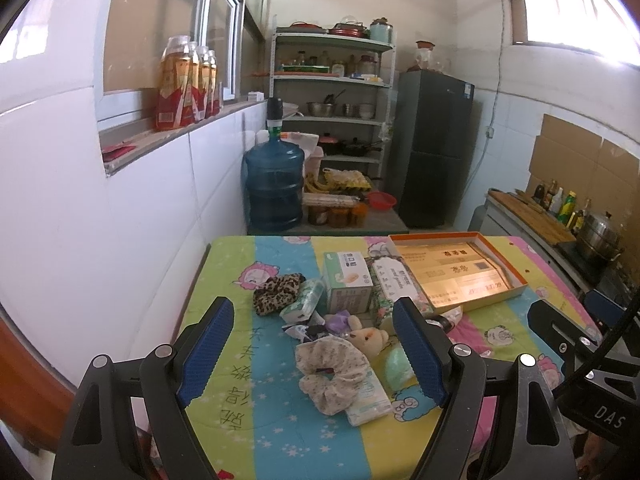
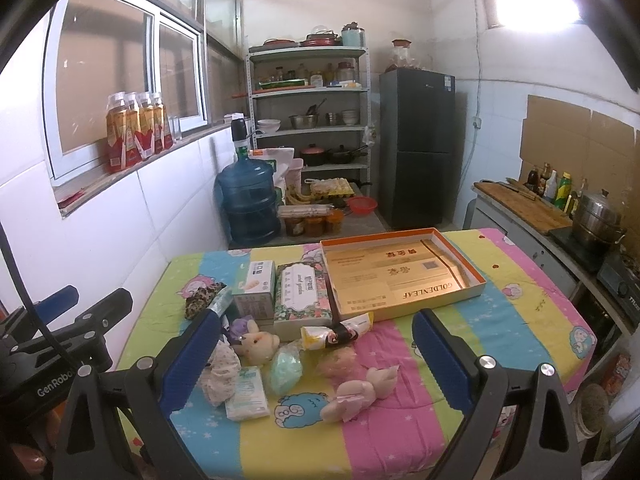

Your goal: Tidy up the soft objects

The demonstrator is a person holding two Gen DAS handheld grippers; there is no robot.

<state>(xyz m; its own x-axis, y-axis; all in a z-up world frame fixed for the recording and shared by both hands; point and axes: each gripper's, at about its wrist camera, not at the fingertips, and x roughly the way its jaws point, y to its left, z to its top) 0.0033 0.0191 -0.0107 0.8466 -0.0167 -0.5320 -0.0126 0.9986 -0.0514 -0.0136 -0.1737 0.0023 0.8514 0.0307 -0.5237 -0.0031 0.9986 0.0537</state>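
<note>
On the surface (image 2: 520,320) before me, the shallow box (image 2: 476,280) lies at the far right. Left of it stands the floral tissue box (image 2: 302,292), and left of that the smaller carton (image 2: 256,284), the two side by side. The leopard scrunchie (image 1: 276,292) lies further left. Nearer me, the bear toy (image 2: 256,344) sits in front of the cartons, the pale scrunchie (image 1: 332,372) partly on a tissue pack (image 2: 248,396), and the rabbit toy (image 2: 360,392) to their right.
</note>
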